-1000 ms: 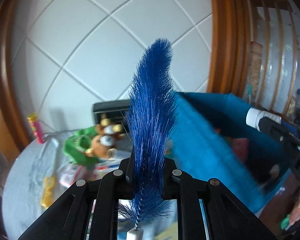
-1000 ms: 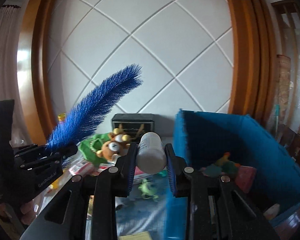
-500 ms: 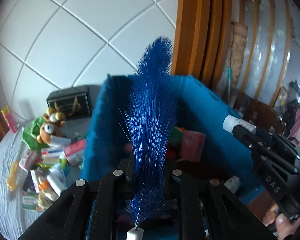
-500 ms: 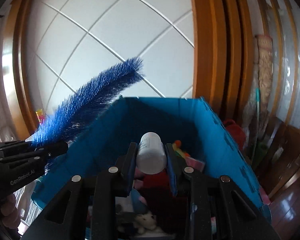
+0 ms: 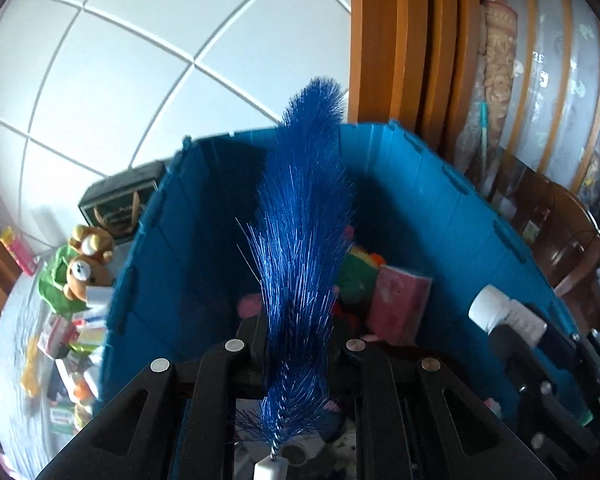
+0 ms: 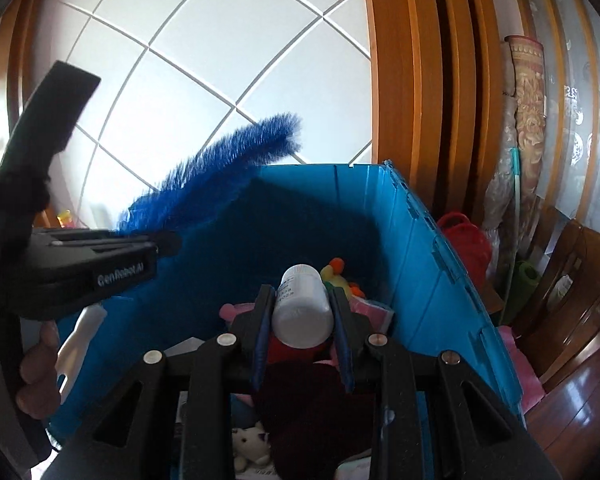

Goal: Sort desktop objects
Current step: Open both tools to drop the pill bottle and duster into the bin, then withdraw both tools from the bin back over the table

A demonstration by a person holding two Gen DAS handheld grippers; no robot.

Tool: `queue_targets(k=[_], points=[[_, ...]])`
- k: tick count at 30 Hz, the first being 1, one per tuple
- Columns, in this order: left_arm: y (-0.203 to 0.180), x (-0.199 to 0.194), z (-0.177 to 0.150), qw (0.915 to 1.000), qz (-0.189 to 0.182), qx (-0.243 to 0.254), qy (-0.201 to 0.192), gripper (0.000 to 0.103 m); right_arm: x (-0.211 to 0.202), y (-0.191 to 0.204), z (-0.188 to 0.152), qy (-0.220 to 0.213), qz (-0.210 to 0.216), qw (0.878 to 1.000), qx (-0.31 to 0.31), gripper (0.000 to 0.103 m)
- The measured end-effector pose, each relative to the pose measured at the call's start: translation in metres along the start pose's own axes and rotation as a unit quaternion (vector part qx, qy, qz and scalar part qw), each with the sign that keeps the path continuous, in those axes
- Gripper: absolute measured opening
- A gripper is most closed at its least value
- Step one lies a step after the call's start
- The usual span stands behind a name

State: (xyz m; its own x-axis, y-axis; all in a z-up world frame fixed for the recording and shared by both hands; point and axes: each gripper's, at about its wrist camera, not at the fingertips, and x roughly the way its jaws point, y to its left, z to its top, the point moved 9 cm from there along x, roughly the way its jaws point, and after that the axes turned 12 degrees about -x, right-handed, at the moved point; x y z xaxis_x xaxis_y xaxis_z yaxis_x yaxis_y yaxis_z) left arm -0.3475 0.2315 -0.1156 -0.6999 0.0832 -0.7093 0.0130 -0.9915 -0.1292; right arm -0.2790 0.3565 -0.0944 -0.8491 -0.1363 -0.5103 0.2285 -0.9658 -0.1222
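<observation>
My left gripper (image 5: pixel 298 344) is shut on a blue bristle brush (image 5: pixel 304 240) with a white handle end, held upright over the open blue crate (image 5: pixel 440 208). In the right wrist view the same brush (image 6: pixel 220 160) slants up from the left gripper (image 6: pixel 164 242) at the crate's left wall. My right gripper (image 6: pixel 302 312) is shut on a white bottle (image 6: pixel 302 308), held above the crate (image 6: pixel 432 264). The bottle (image 5: pixel 500 312) and right gripper also show at the right of the left wrist view. Inside the crate lie soft toys and a pink pack (image 5: pixel 400 304).
Left of the crate, a round table (image 5: pixel 16 320) holds a bear plush (image 5: pixel 86 268), a green toy, small boxes and a dark box (image 5: pixel 120 204). A wooden chair (image 6: pixel 572 312) and a red object (image 6: pixel 466 240) stand right of the crate. A tiled wall is behind.
Both grippers have swung right from over the cluttered table to above the blue crate, sinking slightly. Brush and bottle remain gripped.
</observation>
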Motion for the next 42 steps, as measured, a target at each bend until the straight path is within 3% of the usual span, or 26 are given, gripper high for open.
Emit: queue_targets(k=[5, 8, 10, 13, 24, 29, 31, 32, 33, 37, 39, 41, 42], points=[[0.001, 0.010, -0.011, 0.9997, -0.004, -0.001, 0.024, 0.017, 0.000, 0.002, 0.003, -0.005, 0.001, 1.000, -0.004, 0.028], [0.004, 0.007, -0.012, 0.9998, 0.006, -0.003, 0.020, 0.034, 0.001, 0.000, 0.004, -0.004, 0.000, 1.000, -0.004, 0.028], [0.004, 0.001, -0.011, 1.0000, 0.010, 0.001, 0.002, 0.054, 0.001, 0.000, 0.003, -0.004, -0.001, 1.000, -0.002, 0.028], [0.003, -0.010, -0.010, 0.9997, 0.013, 0.008, -0.020, 0.065, 0.001, -0.001, 0.005, -0.006, -0.001, 1.000, -0.001, 0.028], [0.010, -0.037, -0.018, 0.9989, 0.009, 0.008, -0.045, 0.080, 0.001, -0.003, 0.006, -0.010, -0.005, 1.000, 0.001, 0.027], [0.015, -0.038, -0.022, 0.9991, 0.008, 0.001, -0.042, 0.081, -0.002, -0.004, 0.006, -0.011, -0.013, 1.000, 0.002, 0.028], [0.016, -0.037, -0.024, 0.9992, 0.008, -0.001, -0.040, 0.081, -0.004, -0.005, 0.006, -0.012, -0.019, 1.000, 0.002, 0.044], [0.017, -0.037, -0.024, 0.9992, 0.007, -0.001, -0.039, 0.081, -0.006, -0.006, 0.006, -0.013, -0.022, 1.000, 0.002, 0.062], [0.018, -0.037, -0.025, 0.9993, 0.007, -0.002, -0.038, 0.081, -0.007, -0.006, 0.007, -0.014, -0.024, 1.000, 0.001, 0.072], [0.019, -0.038, -0.029, 0.9993, 0.002, -0.006, -0.037, 0.083, -0.015, -0.006, 0.006, -0.015, -0.030, 0.999, -0.002, 0.073], [0.020, -0.040, -0.031, 0.9992, 0.002, -0.008, -0.039, 0.084, -0.017, -0.007, 0.006, -0.015, -0.035, 0.999, -0.002, 0.092], [0.022, -0.042, -0.032, 0.9991, 0.000, -0.011, -0.041, 0.084, -0.022, -0.010, 0.005, -0.016, -0.046, 0.999, -0.001, 0.103], [0.023, -0.044, -0.033, 0.9990, -0.001, -0.013, -0.043, 0.085, -0.025, -0.011, 0.005, -0.016, -0.049, 0.999, -0.001, 0.103]])
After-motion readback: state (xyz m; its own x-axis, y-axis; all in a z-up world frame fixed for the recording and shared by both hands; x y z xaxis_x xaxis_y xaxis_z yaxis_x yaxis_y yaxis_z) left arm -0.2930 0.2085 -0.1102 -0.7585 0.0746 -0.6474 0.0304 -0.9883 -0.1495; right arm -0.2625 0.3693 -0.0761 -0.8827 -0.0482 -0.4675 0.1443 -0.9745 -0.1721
